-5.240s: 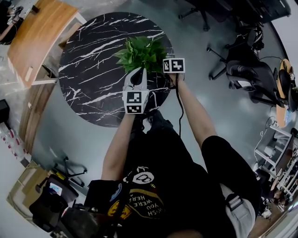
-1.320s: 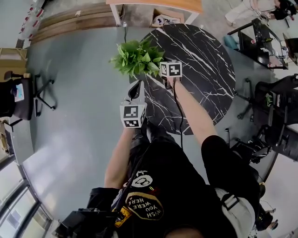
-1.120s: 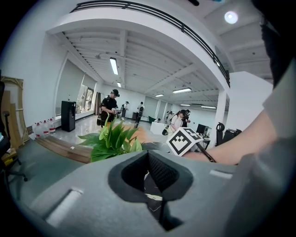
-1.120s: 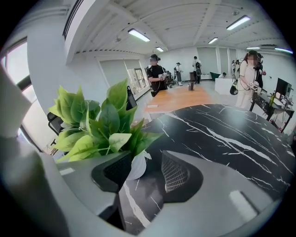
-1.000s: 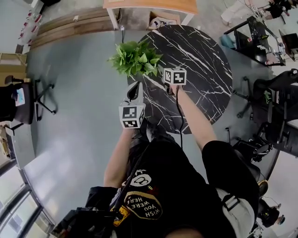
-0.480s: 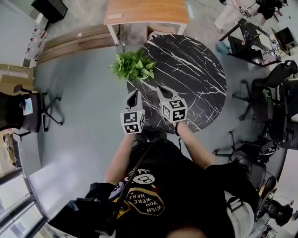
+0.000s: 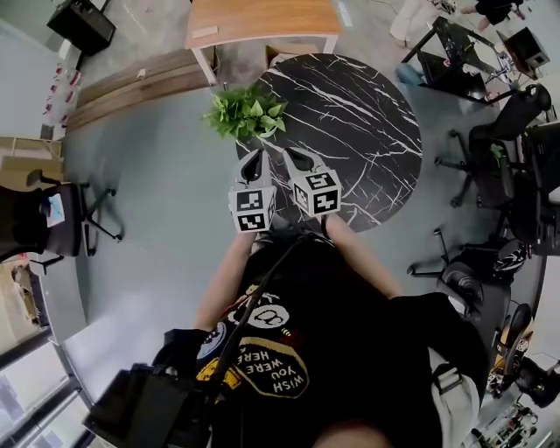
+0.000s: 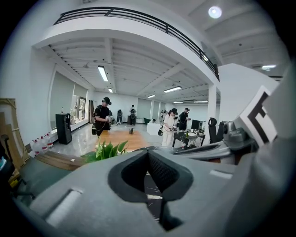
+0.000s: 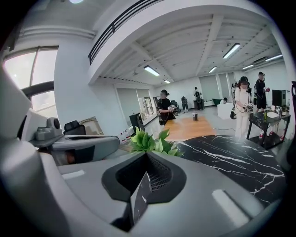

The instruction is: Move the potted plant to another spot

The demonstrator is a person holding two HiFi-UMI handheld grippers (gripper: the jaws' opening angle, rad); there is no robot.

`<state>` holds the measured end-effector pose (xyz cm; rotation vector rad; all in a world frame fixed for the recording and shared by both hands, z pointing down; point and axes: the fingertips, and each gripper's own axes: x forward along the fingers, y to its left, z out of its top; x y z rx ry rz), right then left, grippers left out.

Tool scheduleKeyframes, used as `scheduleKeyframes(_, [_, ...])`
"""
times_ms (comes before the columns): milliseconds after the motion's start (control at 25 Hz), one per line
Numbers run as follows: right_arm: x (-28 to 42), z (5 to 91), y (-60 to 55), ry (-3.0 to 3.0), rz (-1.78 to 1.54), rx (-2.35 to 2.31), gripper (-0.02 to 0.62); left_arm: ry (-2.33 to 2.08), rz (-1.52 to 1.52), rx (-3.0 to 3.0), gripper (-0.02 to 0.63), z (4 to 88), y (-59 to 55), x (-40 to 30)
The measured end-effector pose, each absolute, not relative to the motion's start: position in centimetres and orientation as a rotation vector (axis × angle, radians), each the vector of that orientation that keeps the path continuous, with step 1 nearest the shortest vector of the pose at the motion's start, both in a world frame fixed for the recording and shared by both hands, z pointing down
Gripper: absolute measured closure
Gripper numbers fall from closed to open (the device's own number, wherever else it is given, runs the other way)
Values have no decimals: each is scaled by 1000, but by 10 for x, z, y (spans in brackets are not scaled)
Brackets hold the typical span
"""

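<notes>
The potted plant, a bunch of green leaves, stands at the left edge of the round black marble table. Its pot is hidden under the leaves. Both grippers hover side by side short of it, near my body. My left gripper is shut and empty, and so is my right gripper. In the left gripper view the plant shows beyond the shut left gripper. In the right gripper view the plant stands ahead of the shut right gripper, well apart from it.
A wooden table stands beyond the marble one. Office chairs crowd the right side, and another chair is at the left. A black speaker sits far left. Several people stand in the distance.
My right gripper has left the plant, drawn back toward my body and stands shut. The left gripper has also pulled back a little. The plant stays at the table's left edge.
</notes>
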<state>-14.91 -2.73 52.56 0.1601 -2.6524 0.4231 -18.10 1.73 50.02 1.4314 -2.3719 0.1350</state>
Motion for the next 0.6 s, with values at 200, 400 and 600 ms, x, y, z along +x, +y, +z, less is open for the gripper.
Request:
scheduleKeyframes(200, [-152,518,-26,-2671,403,157,594,-2384,130,1445,601,495,17,-185])
scheduleKeyframes(400, [-153,508,-23,-2686,383,160,594,-2389,126,1463,601,488,18,-183])
scheduleKeyframes(600, [-154,502,-21,-2701,361,168,594,-2392,122,1461,601,487,22,-184])
